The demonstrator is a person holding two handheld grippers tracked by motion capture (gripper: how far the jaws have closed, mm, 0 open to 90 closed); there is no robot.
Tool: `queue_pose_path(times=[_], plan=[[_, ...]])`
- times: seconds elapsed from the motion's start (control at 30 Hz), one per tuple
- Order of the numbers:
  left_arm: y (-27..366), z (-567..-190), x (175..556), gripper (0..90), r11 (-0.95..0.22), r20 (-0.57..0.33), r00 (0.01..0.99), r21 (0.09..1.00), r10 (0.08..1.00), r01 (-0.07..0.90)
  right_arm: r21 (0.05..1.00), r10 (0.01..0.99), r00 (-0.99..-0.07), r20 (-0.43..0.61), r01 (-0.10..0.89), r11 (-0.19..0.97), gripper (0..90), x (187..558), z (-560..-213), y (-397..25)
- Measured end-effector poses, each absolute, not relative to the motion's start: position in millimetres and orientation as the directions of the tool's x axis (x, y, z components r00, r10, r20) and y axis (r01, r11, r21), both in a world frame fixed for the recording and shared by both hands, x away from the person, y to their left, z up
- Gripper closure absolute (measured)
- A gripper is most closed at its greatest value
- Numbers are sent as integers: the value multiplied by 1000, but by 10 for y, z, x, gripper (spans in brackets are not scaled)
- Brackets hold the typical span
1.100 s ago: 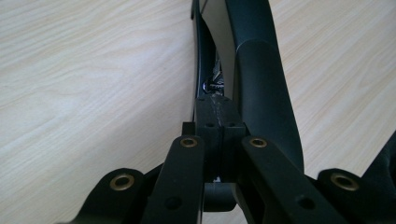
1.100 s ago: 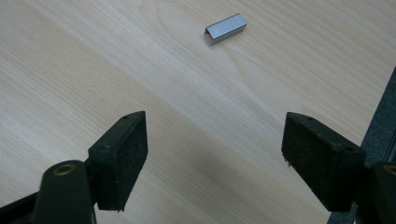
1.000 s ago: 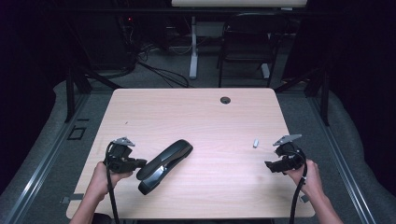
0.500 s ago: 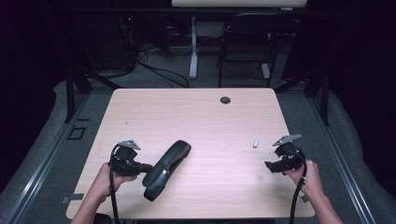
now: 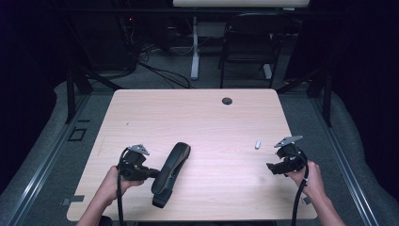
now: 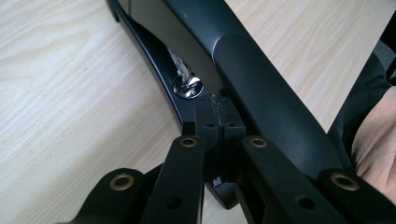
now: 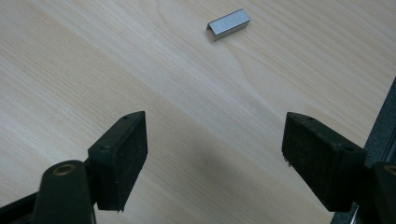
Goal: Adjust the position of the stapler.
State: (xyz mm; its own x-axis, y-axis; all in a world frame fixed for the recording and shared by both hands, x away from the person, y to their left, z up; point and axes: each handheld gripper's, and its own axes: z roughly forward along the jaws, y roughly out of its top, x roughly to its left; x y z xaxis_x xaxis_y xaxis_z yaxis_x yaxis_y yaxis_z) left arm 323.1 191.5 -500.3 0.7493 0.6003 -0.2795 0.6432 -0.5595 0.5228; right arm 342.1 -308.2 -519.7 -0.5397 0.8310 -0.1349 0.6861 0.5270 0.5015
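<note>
One pale wooden table (image 5: 197, 117) in a dark room: left hand-held gripper (image 5: 151, 173) clamps the stapler (image 5: 170, 172), right hand-held gripper (image 5: 271, 168) gapes wide.

The stapler (image 5: 170, 173) lies on the table (image 5: 197, 117) just right of the left gripper (image 5: 153, 173); the staple strip (image 5: 258, 144) lies up-left of the right gripper (image 5: 271, 168).

Left gripper (image 5: 153, 173) jaws closed; right gripper (image 5: 272, 167) jaws wide apart.

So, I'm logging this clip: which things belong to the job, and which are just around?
In the job:
- black stapler, clamped by the left gripper
- strip of staples, ahead of the open right gripper

Just around:
- grommet hole in the table
- chair
</note>
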Motion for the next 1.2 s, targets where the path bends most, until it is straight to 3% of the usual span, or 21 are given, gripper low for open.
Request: queue_pose_path(times=[0.57, 1.2], plan=[[1648, -5114, 3187, 900, -595, -298, 797, 541, 526, 595, 506, 832, -536, -139, 684, 525, 221, 3418, -5200, -3062], [1370, -5167, 3214, 899, -593, -289, 811, 566, 508, 573, 507, 842, -521, -140, 693, 513, 222, 3422, -5177, -3071]])
